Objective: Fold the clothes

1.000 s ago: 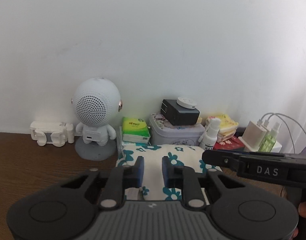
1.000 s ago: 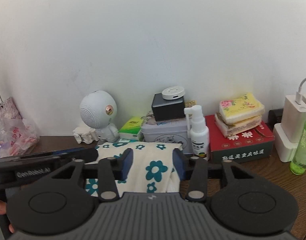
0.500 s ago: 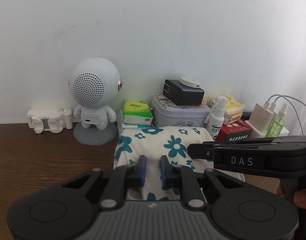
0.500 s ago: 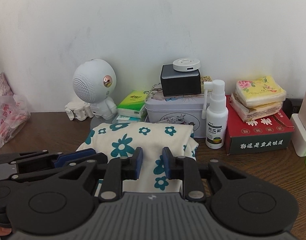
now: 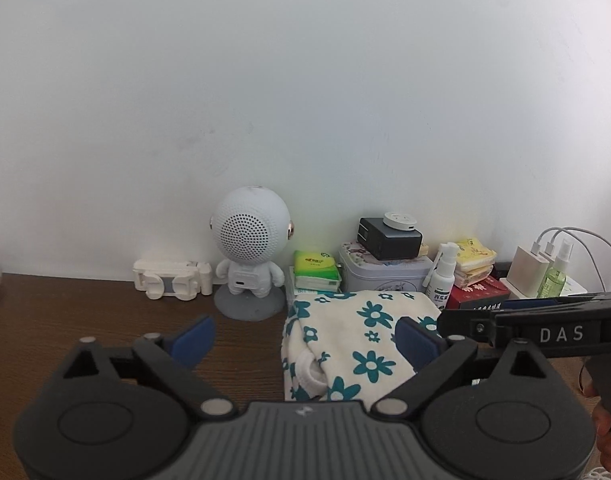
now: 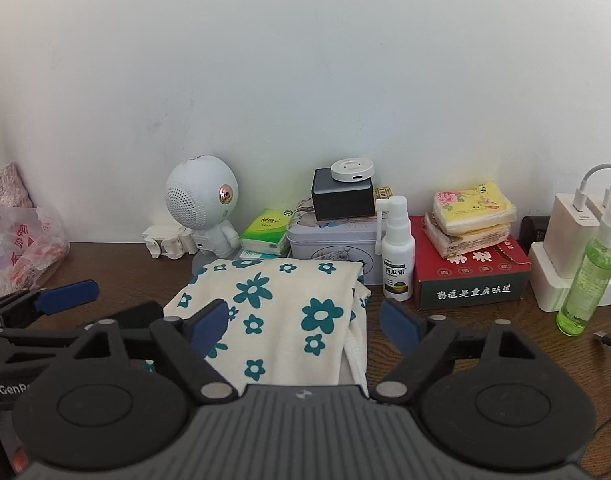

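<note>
Folded floral garment (image 6: pixel 289 312) flat on desk (image 6: pixel 117 264), toward back edge, just in front of tin box (image 6: pixel 333 240) and green tissue pack (image 6: pixel 265 228). Left gripper (image 5: pixel 305 336) spread wide, holding nothing, blue pads either side of garment's left part. Right gripper (image 6: pixel 305 320) likewise released, pads apart over cloth. Astronaut speaker (image 5: pixel 251 248) near back edge, left of garment. White spray bottle (image 6: pixel 397 248) just right of garment, red box (image 6: pixel 469 276) beside it.
</note>
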Tool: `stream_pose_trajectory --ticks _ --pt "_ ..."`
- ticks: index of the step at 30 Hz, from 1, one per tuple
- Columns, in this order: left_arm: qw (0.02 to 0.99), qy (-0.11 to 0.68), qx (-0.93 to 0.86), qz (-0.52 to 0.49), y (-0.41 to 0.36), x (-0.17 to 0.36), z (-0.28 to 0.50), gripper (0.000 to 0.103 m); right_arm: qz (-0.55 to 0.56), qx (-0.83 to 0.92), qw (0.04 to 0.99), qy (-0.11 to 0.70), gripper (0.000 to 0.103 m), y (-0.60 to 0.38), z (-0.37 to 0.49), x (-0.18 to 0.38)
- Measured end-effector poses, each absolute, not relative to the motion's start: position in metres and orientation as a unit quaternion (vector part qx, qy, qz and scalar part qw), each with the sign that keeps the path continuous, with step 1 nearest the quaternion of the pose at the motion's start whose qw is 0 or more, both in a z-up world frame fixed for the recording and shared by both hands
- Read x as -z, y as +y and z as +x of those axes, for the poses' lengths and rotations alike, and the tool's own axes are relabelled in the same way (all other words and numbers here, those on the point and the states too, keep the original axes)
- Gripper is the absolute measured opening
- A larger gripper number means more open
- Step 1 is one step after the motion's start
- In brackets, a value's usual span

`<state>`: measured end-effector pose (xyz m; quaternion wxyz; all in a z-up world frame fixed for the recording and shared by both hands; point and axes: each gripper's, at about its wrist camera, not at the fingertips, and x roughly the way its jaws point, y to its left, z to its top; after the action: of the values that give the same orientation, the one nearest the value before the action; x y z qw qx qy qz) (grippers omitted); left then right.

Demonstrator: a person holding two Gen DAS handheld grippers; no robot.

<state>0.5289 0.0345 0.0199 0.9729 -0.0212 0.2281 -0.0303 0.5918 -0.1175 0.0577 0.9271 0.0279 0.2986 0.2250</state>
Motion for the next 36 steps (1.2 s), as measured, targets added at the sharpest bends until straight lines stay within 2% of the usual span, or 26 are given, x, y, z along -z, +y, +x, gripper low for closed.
stream_pose_trajectory --ticks 3,36 --pt "0.972 0.232 0.028 -0.015 0.031 -0.027 0.513 0.103 0.022 -0.214 0.931 0.296 0.103 -0.125 0.576 -0.064" --pt "0.967 0.253 0.005 0.003 0.003 -0.053 0.335 0.103 0.01 -0.227 0.93 0.288 0.103 -0.169 0.397 -0.096"
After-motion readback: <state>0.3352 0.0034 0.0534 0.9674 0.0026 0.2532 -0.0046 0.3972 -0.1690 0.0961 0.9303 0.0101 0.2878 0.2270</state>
